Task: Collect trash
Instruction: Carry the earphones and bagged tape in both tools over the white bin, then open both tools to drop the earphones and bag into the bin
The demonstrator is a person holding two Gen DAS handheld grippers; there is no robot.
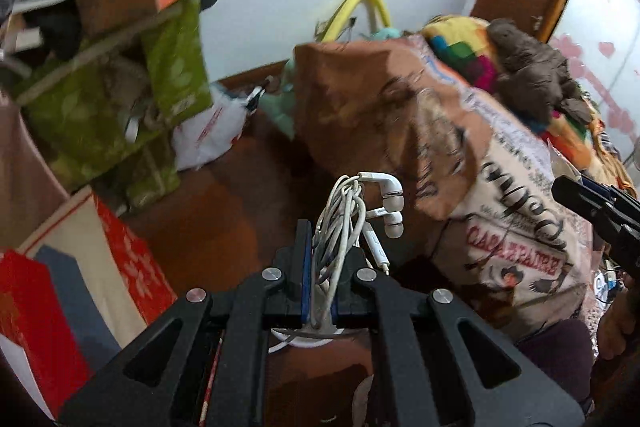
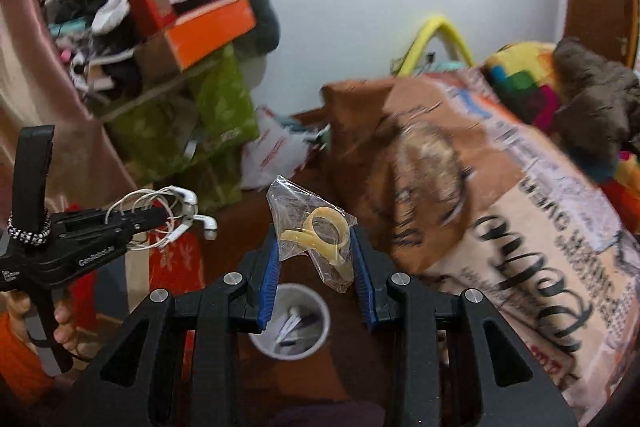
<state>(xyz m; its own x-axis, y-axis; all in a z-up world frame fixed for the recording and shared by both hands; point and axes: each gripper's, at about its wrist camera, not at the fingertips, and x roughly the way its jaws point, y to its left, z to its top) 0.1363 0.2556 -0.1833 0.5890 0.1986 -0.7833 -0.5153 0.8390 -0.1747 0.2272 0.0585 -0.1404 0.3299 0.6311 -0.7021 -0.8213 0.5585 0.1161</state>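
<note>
My left gripper is shut on a tangle of white earphones and holds them in the air; it also shows at the left of the right wrist view with the earphones. My right gripper has its blue-padded jaws apart, and a clear plastic bag with a yellow ring-shaped piece hangs between them, touching the right pad. A white cup holding scraps sits on the brown floor directly below the right gripper. Its rim shows under the left gripper.
A bed with a printed brown and cream blanket fills the right side. Green boxes with orange boxes and clothes are stacked at the left. A white plastic bag lies by the wall. Red and cream bags stand at lower left.
</note>
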